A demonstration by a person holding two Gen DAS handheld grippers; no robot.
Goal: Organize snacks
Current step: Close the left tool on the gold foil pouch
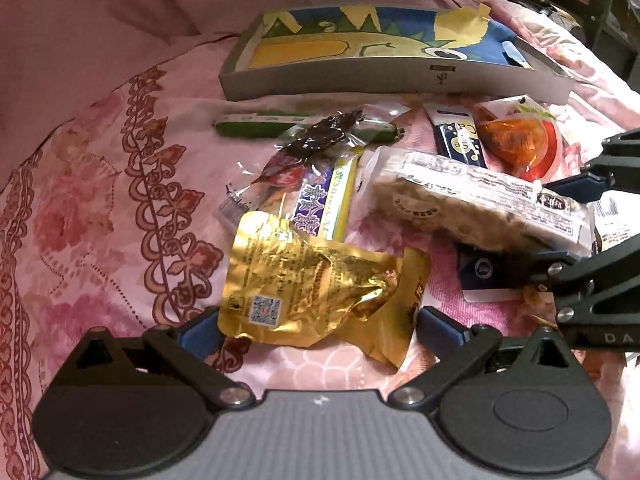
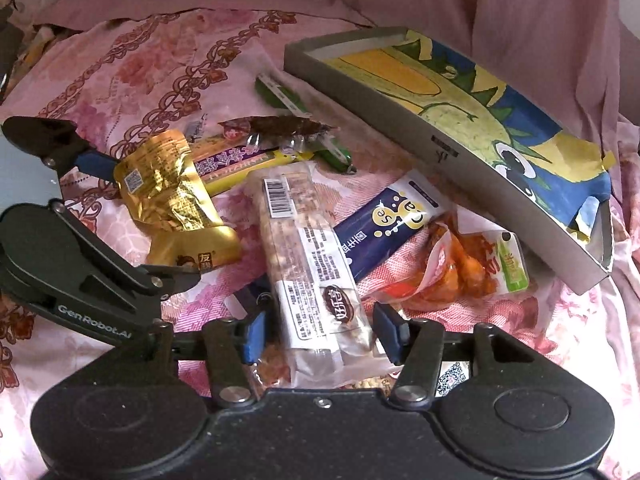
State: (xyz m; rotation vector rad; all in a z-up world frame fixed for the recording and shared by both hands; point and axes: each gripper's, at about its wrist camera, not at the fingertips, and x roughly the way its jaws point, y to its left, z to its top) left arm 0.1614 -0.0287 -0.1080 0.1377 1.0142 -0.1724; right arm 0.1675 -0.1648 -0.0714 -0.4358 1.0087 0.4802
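Note:
A pile of snacks lies on a pink floral bedsheet. My left gripper [image 1: 318, 326] is open, its blue pads on either side of a gold foil pouch [image 1: 312, 284], which also shows in the right wrist view [image 2: 172, 204]. My right gripper [image 2: 320, 336] is open around the near end of a long clear-wrapped nut bar [image 2: 308, 260]; the bar also shows in the left wrist view [image 1: 476, 204]. A grey tray [image 1: 360, 84] with a dinosaur picture inside sits behind the pile, and in the right wrist view [image 2: 400, 120] too.
Other snacks lie around: a navy packet [image 2: 392, 228], an orange-red pouch [image 2: 460, 272], a purple and yellow bar [image 1: 324, 196], a dark dried-fruit packet [image 1: 320, 136] and a green stick [image 1: 248, 126]. Pink bedding rises behind the tray.

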